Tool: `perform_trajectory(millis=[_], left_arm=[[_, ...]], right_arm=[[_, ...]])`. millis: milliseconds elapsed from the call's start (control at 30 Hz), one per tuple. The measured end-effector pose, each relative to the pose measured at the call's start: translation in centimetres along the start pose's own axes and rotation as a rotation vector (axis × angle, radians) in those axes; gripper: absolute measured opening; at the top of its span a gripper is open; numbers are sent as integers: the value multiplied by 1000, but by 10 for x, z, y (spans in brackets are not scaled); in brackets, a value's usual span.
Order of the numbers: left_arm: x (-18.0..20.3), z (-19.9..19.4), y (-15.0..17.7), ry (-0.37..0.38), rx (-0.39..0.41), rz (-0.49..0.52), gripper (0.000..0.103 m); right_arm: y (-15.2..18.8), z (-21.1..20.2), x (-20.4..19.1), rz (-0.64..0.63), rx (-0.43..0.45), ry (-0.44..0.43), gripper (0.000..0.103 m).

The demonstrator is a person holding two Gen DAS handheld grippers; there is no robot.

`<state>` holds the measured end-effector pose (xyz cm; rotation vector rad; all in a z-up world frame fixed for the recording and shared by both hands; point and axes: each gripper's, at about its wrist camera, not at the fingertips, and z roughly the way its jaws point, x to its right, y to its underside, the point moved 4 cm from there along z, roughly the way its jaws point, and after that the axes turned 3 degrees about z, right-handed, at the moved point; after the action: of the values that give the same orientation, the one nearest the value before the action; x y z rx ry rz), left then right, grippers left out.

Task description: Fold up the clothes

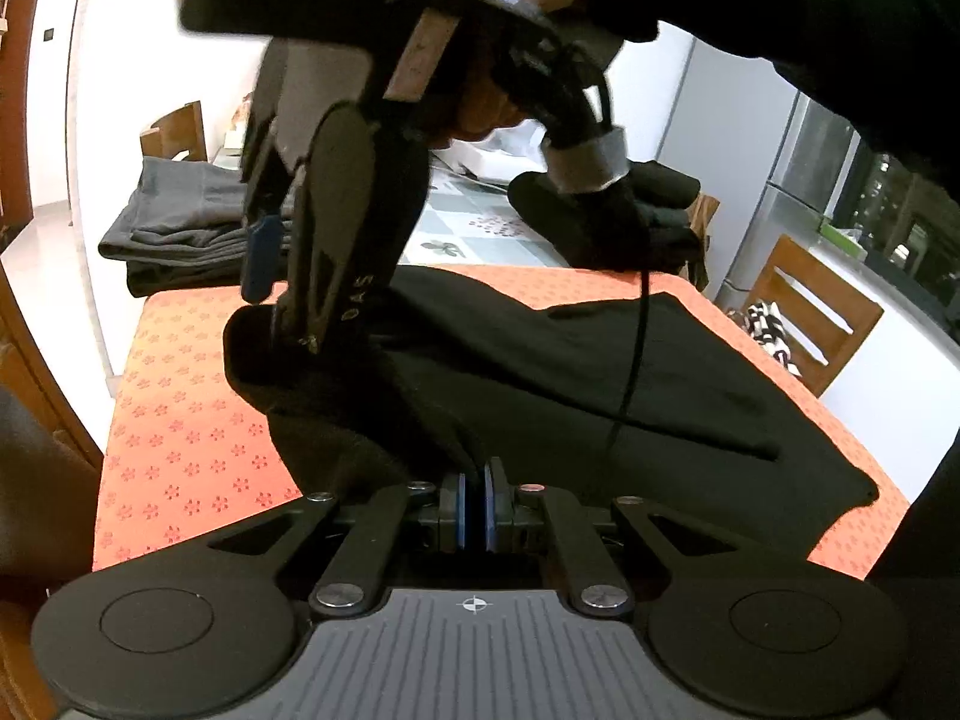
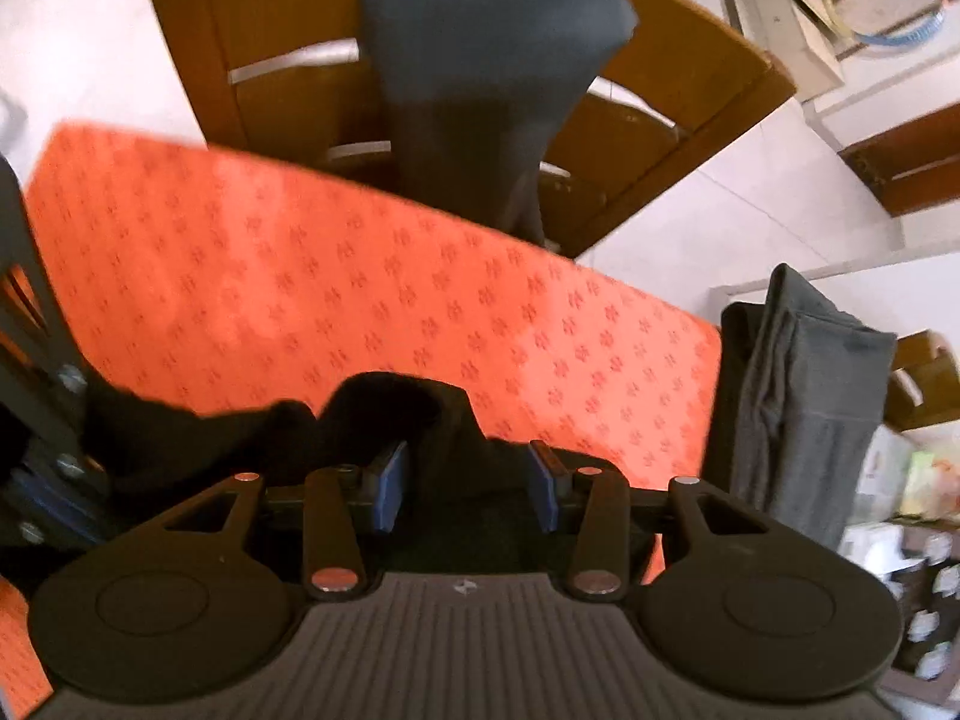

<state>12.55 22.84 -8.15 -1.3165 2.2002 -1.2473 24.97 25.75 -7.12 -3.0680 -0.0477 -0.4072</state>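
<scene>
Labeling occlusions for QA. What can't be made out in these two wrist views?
- Left wrist view: right gripper fingertips sink into the black garment; grip unclear.
- Left wrist view: garment type unreadable; near hem behind the left gripper.
- Right wrist view: motion blur; the blue pads stand apart around black cloth, contact unclear.
- Right wrist view: grey folded clothes partly cut off by the gripper body.

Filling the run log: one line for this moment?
left gripper: shut on black cloth garment | right gripper: open around it | orange patterned mat
</scene>
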Motion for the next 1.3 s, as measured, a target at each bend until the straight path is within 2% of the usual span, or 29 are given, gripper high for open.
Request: perform_trajectory(millis=[100,267,300,333,433,533,633,767,900,967,1067,1133,1300], left_arm=[[3,1,0,6,-2,12,8],[4,0,1,8,0,15,8],[3,-1,2,3,1,13,8],[1,-2,2,-10,4,8,8],[-10,-9,4,-73,14,-29,8],[-35,-11,13,-138,-15,-107,8],[-61,-12,23,-196,-55,-189,8],[-96,-12,36,-273,-108,-299,8],[-128,-13,50,-349,-161,-403,8],[-123,-11,51,-367,-179,-392,8],[-124,-10,55,-380,-198,-403,8],[-123,-10,59,-381,-215,-422,9],[-124,-5,59,-387,-235,-422,10]], right_arm=[[-6,2,-9,-79,-3,39,48],[-21,7,-22,-173,43,74,47],[-23,8,-22,-175,50,61,29],[-23,9,-16,-129,65,41,5],[-23,7,18,128,132,-35,4],[-13,6,62,433,194,-83,4],[0,20,88,662,211,-139,4],[3,50,97,829,210,-209,5],[-14,72,89,846,189,-228,8],[-19,72,85,838,194,-230,10],[-21,64,83,823,220,-246,22],[-15,53,83,819,251,-259,34],[7,29,85,871,310,-317,47]])
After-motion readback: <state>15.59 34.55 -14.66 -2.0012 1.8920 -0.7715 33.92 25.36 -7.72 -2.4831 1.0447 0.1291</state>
